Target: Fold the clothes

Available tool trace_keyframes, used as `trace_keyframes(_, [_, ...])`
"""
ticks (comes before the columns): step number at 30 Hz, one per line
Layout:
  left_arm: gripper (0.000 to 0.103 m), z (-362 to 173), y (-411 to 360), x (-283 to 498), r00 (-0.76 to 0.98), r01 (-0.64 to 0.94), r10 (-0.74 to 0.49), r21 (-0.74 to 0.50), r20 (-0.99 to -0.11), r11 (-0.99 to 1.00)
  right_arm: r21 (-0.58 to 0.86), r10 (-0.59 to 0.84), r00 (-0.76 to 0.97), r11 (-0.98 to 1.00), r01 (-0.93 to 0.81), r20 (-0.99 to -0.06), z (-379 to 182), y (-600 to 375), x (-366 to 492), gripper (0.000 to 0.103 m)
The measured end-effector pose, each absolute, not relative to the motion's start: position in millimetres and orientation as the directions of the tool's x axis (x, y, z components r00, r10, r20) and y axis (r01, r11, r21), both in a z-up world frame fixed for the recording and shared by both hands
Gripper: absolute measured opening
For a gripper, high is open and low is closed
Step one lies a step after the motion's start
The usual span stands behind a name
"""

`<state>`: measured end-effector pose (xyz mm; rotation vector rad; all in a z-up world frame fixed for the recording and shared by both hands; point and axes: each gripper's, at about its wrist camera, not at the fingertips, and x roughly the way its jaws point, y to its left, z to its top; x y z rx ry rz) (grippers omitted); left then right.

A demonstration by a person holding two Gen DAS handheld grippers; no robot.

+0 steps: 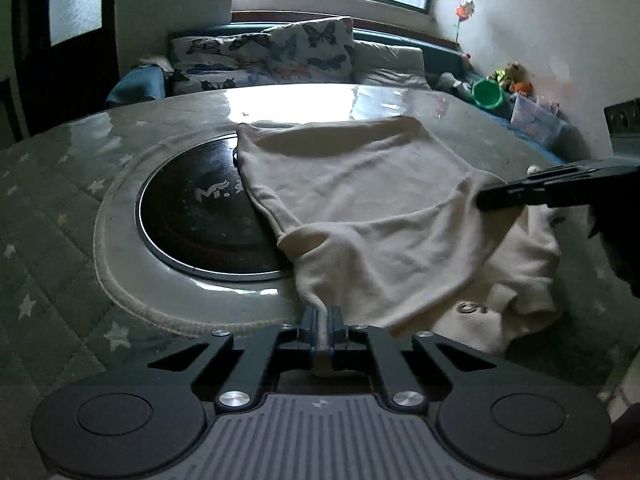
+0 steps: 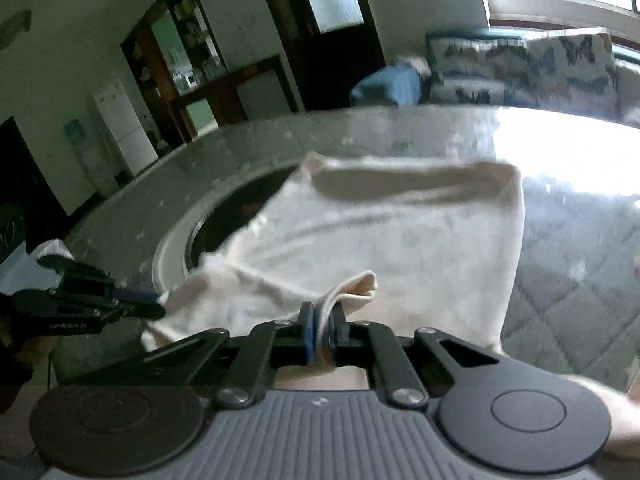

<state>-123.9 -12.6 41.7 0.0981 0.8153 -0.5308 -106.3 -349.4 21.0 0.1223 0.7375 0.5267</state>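
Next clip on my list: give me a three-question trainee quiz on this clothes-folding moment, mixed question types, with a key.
1. True or false: the left gripper is shut on an edge of the cream garment.
2. Multiple choice: what does the garment partly cover? A) the black round hob set into the table B) a butterfly cushion C) a green cup
3. Fill in: the right gripper pinches a fold of the ______.

Key: 1 true; 2 A; 3 garment.
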Motion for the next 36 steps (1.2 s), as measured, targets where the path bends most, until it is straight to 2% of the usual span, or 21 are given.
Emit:
trace_keyframes(2, [0.005,48,-10,-131,0.563,0.491,-0.427,-0.129,-0.707,0.862,0.268,0.483,0.645,0.873,-0.408,-0.592,27,-351,-108,0.007])
trace_keyframes(5, [0.006,45,-8,-134,0.545,0.495,-0.421,-0.127,-0.725,0.860,0.236,0.454,0.630,0.885,-0.402,-0.630,20,-351,-103,0.013])
trace_keyframes(9, [0.012,37,-6,-130,0.504,0.486,-0.400,-0.132,-0.765,0.864,0.204,0.415,0.619,0.901,-0.384,-0.667,12,-351,-101,0.017])
trace_keyframes(10, [0.017,38,-5,-129,0.504,0.482,-0.400,-0.135,-0.766,0.866,0.198,0.409,0.623,0.903,-0.382,-0.666,12,-352,-102,0.018])
trace_keyframes(19, [0.017,63,-28,-100,0.588,0.501,-0.465,-0.153,-0.662,0.852,0.198,0.457,0.608,0.874,-0.444,-0.649,14,-340,-113,0.018])
trace_keyframes(27, [0.017,28,-49,-70,0.535,0.505,-0.428,-0.131,-0.729,0.853,0.201,0.445,0.579,0.877,-0.437,-0.683,-2,-342,-122,0.018])
trace_keyframes(33, [0.018,32,-55,-73,0.543,0.525,-0.428,-0.105,-0.722,0.844,0.234,0.435,0.625,0.895,-0.380,-0.648,8,-370,-146,0.018])
trace_keyframes(36, [0.021,35,-59,-74,0.548,0.537,-0.435,-0.098,-0.714,0.838,0.233,0.376,0.672,0.926,-0.297,-0.638,14,-397,-161,0.019])
